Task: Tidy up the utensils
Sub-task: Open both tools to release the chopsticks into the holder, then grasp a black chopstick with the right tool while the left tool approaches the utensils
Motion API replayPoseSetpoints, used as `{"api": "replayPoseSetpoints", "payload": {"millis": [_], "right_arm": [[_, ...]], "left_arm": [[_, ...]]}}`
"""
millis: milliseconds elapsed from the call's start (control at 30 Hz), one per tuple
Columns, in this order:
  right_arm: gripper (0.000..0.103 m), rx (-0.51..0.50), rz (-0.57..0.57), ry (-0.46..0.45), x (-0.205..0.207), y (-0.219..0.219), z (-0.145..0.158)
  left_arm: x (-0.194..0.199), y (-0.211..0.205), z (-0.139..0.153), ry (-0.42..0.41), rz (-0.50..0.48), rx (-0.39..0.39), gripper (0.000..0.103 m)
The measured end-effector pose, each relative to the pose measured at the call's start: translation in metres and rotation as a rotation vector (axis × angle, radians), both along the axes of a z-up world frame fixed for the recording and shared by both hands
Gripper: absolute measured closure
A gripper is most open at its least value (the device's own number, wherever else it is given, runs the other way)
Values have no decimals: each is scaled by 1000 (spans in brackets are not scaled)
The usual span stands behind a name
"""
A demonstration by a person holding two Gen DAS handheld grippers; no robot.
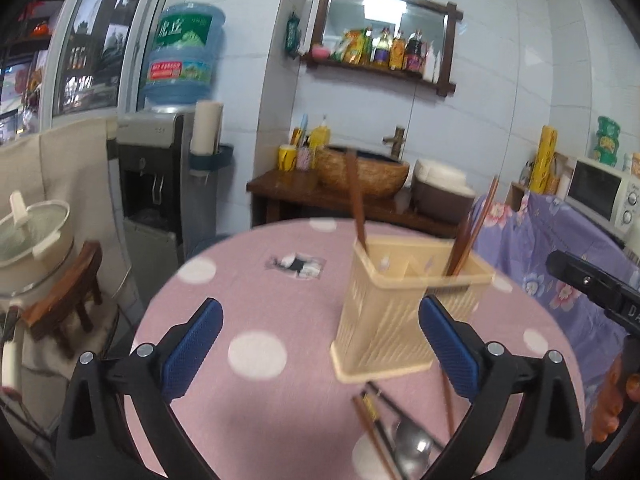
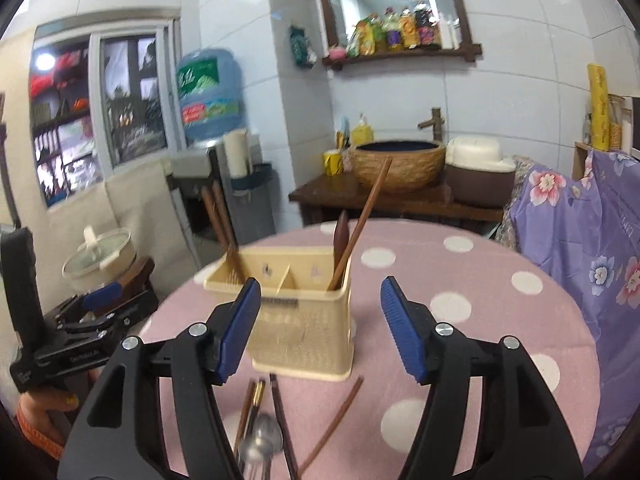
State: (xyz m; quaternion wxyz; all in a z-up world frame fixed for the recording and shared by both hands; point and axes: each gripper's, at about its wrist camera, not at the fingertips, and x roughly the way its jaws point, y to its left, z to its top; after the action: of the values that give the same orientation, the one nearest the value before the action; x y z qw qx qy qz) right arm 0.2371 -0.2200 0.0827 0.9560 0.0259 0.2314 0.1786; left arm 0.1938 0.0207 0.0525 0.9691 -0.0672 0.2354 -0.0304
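Note:
A cream two-compartment utensil holder (image 1: 400, 304) (image 2: 296, 312) stands on the pink polka-dot table (image 1: 260, 312) (image 2: 460, 304). Wooden chopsticks (image 2: 362, 222) and a dark wooden spoon (image 2: 341, 236) stand in one compartment, and a pair of chopsticks (image 2: 219, 220) in the other. Loose chopsticks (image 1: 374, 436) (image 2: 334, 420) and a metal spoon (image 1: 414, 450) (image 2: 262, 442) lie on the table in front of the holder. My left gripper (image 1: 320, 312) is open and empty, just before the holder. My right gripper (image 2: 320, 292) is open and empty, facing the holder; it also shows in the left wrist view (image 1: 592, 284).
A purple floral cloth (image 2: 580, 248) drapes furniture to the right. Behind the table is a wooden stand with a woven basin (image 2: 398, 164) and a rice cooker (image 2: 478, 172). A water dispenser (image 1: 160, 184) and a pot on a stool (image 1: 32, 244) stand at the left.

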Motion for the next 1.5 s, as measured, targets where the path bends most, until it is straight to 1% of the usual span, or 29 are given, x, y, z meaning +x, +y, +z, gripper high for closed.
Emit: {"api": "replayPoseSetpoints", "payload": {"millis": [100,167,233,300,333,400,433,467,500,567,633,700,733,767,867,1067,1133,1233,1267,1333,1367,1433,1500], "right_arm": [[40,-42,31,72,-8,4,-29],[40,-52,44,123,-11,4,-48],[40,-56,63,181,-12,5,-68],[43,-65,86,226,-11,7,-82],[45,-74,100,251,-11,9,-91],[49,-86,130,295,-7,14,-102],[51,-86,143,312,-5,16,-106],[57,-83,152,330,0,18,-108],[60,-77,155,342,4,20,-109],[63,-72,179,372,17,29,-110],[65,-84,204,380,26,43,-109],[65,-162,235,374,33,64,-112],[68,-192,239,375,37,72,-115],[72,-218,239,382,41,80,-120],[79,-254,259,422,53,96,-132],[81,-332,255,460,65,111,-148],[81,-344,263,476,69,115,-153],[82,-355,257,472,72,118,-157],[84,-356,257,470,72,119,-158],[93,-367,264,464,71,120,-158],[95,-369,262,463,71,122,-157],[95,-354,243,464,71,118,-157],[95,-332,223,443,69,111,-152]], "left_arm": [[-4,4,-25,92,9,12,6],[-7,7,-40,135,3,10,6],[-11,11,-54,178,4,-11,6],[-15,13,-66,215,0,-38,8],[-17,13,-70,229,-6,-49,10],[-17,12,-77,258,-18,-59,21],[-18,10,-79,264,-22,-55,23],[-18,9,-80,268,-25,-46,28],[-20,7,-81,269,-26,-40,32],[-21,6,-83,274,-30,-42,37],[-21,5,-83,276,-35,-50,40],[-20,3,-84,281,-35,-43,41],[-20,3,-85,283,-34,-38,41],[-20,2,-86,284,-33,-35,41],[-20,3,-87,288,-32,-32,41],[-21,7,-87,288,-26,-27,41],[-20,5,-88,293,-32,-24,41],[-19,1,-90,298,-43,-16,41],[-18,0,-91,302,-48,-15,41],[-14,-3,-93,317,-59,-16,43],[-12,-5,-94,323,-65,-15,44],[-8,-8,-95,329,-70,-9,45],[-3,-14,-96,342,-85,-8,47]]}}
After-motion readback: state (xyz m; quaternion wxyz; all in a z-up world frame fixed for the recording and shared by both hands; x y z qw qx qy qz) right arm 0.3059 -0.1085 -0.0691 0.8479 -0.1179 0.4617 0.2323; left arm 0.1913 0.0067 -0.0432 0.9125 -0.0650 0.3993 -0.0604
